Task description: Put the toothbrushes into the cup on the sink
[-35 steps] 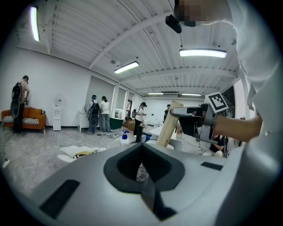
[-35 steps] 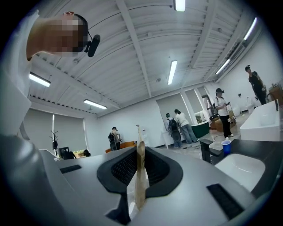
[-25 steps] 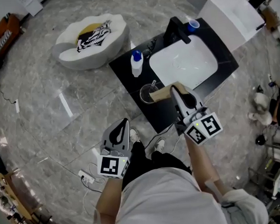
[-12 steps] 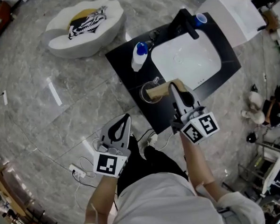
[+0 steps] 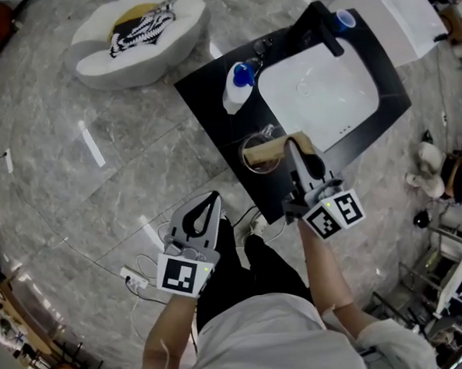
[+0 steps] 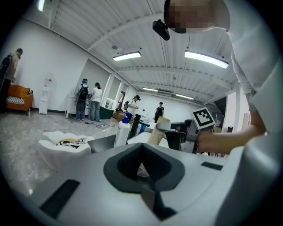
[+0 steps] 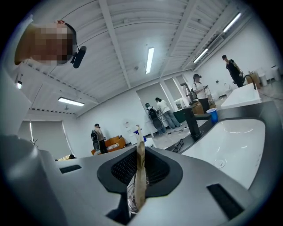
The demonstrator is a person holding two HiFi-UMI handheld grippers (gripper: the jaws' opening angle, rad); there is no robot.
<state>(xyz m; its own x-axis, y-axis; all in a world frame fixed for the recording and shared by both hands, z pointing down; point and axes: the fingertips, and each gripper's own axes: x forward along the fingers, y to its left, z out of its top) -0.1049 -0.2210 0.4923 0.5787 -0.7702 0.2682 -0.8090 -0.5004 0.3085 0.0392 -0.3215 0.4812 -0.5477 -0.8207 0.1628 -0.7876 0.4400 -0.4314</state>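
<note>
We're not spotting any readable text here. The cubes (image 5: 180, 275) on the left gripper (image 5: 210, 198) and right gripper (image 5: 291, 143) are only showing square markers, and the toothbrush pack (image 5: 264, 149) is showing no legible print.

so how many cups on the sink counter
2: a clear glass cup at the counter's near edge, under the tan packet in the right hand-held gripper; a blue cup at the far corner by the tap.
</note>
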